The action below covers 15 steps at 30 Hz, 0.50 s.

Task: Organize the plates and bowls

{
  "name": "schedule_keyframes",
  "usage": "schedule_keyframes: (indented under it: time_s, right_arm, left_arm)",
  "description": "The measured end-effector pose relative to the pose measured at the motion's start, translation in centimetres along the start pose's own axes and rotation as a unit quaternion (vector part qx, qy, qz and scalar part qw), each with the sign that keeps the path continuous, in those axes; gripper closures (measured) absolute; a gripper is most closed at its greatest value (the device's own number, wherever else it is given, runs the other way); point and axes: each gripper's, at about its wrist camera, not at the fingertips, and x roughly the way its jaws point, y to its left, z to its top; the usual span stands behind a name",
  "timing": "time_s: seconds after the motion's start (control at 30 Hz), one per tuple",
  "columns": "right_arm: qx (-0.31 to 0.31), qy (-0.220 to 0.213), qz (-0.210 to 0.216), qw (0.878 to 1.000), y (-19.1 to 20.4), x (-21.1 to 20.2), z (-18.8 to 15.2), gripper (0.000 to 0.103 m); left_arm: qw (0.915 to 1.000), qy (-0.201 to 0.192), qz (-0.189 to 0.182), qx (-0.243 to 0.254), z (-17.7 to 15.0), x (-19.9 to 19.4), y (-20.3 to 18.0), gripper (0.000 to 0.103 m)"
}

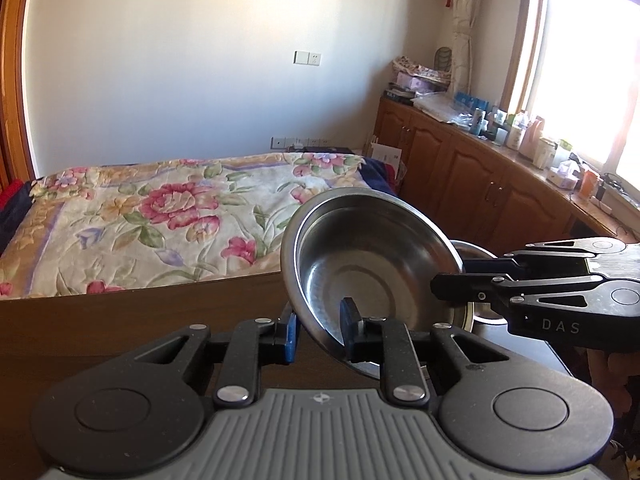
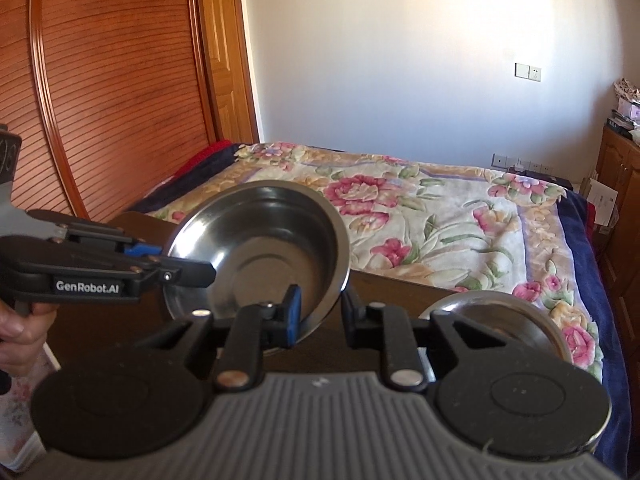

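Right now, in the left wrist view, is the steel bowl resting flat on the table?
No: the steel bowl is tilted, its rim pinched by the left gripper and right gripper.

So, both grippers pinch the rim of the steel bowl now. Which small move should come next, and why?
Probably carry the steel bowl toward the second steel bowl on the dark table, to nest them. The left gripper and right gripper each clamp its rim, and it sits tilted, apparently off the table.
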Motion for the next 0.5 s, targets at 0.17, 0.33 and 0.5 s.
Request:
schedule_keyframes:
  time_s: [0.17,0.33,0.5]
  right_arm:
    - [0.003,-0.006,-0.002,1.0,0.1,-1.5,-0.2,0.079]
    - [-0.001,-0.009,-0.008,1.0,0.7,-3.1,-0.6,0.079]
    - [-0.003,-0.013,-0.012,1.0,1.2,-4.7,-0.9,0.08]
  left_arm:
    - [0.9999,-0.006,-0.004,0.01,-0.4,-1.7,-0.9,0.08]
    - [0.9997,-0.012,-0.007,0.02,-1.1,-3.6,-1.9,0.079]
    - [0.9994,-0.014,-0.013,0.028,-2.4,-5.2,-2.9,0.079]
